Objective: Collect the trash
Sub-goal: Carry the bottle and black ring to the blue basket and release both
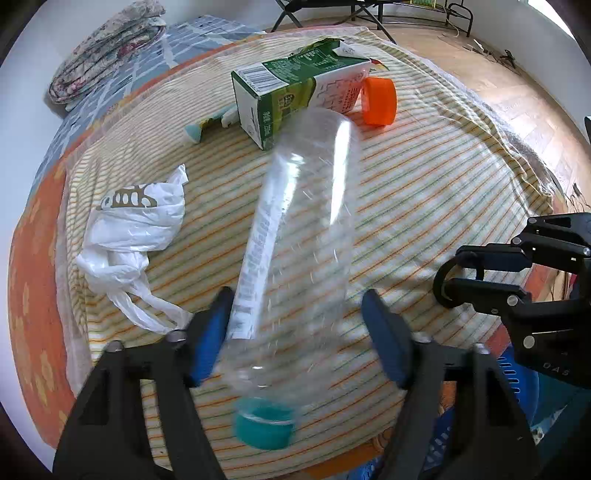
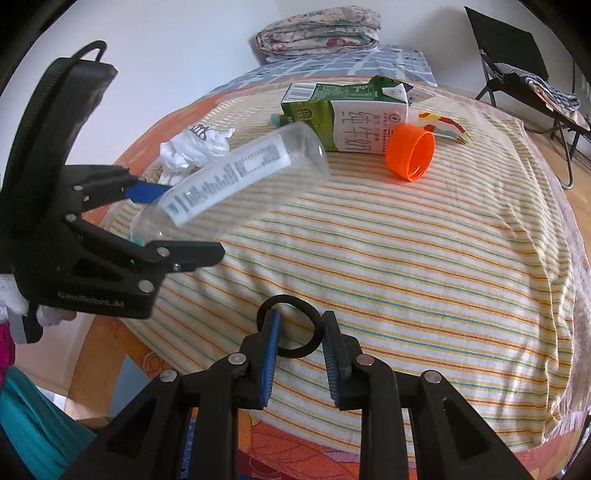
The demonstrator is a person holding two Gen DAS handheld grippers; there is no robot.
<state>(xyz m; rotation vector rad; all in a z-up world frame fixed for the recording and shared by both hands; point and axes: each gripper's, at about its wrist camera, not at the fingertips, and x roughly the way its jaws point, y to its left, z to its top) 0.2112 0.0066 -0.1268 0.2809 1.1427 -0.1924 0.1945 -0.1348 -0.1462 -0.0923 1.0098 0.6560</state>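
While both grippers sit nearest the cameras, everything below is placed against the green-and-white milk carton [image 1: 295, 96], going outward from them.

Left gripper [image 1: 295, 328]: blue-padded fingers on either side of a clear plastic bottle [image 1: 303, 236] near its neck; whether both pads press it I cannot tell.
Right gripper [image 2: 299, 332]: fingers slightly parted, with a black rubber ring [image 2: 291, 325] caught over the left finger tip.
Bottle: teal cap [image 1: 264, 428] toward the camera, base pointing at the carton, lifted off the striped cloth [image 2: 406, 258]; no liquid shows inside.
White plastic bag [image 1: 136, 236]: crumpled on the cloth, left of the carton and nearer.
Carton: lying on its side, top flaps torn open; contents hidden.
Orange plastic cap [image 2: 412, 151]: on its side just right of the carton, its hollow showing nothing within.
Printed wrapper [image 2: 443, 127]: behind the cap, beside the carton.
Folded floral quilt [image 2: 317, 31]: beyond the carton, by the wall.
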